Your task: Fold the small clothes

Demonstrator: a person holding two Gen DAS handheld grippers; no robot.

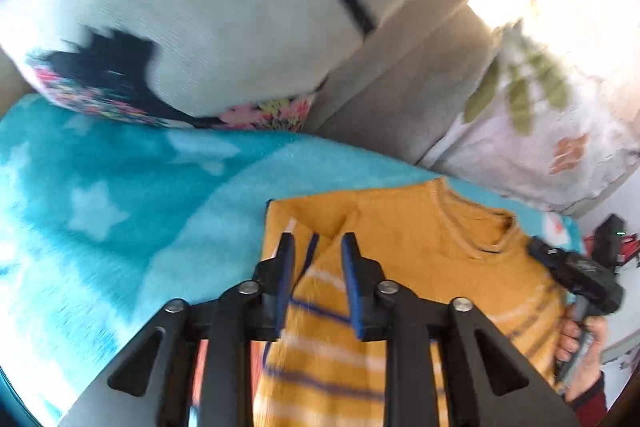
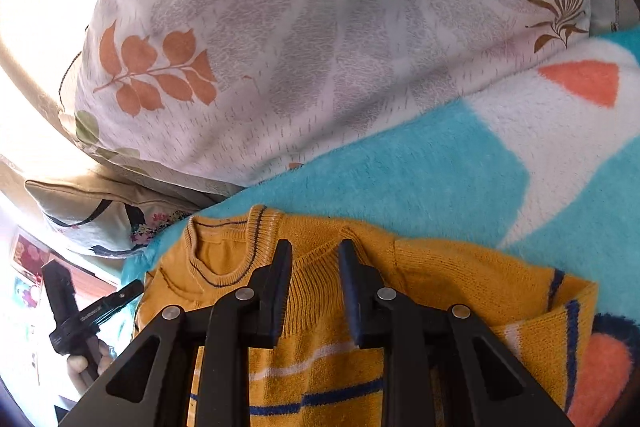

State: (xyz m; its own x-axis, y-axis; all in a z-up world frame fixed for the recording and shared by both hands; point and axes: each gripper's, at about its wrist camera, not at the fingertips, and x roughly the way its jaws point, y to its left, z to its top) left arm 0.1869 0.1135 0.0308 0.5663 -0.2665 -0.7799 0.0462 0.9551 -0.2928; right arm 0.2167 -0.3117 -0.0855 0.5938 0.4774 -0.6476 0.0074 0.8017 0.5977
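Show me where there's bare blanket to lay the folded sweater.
Bare blanket lies left of the sweater, below the floral pillow; more beyond its right shoulder under the leaf-print pillow. It is crowded at the collar, near both pillows and the sofa back.

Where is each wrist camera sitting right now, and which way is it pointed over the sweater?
Left wrist: on the left tool, looking along its fingers over the mustard striped sweater toward a white floral cushion; the person's right hand shows.
Right wrist: on the right tool, over the sweater's collar, facing a leaf-print pillow; the left hand shows.
Shared: sweater, turquoise blanket, pillow.
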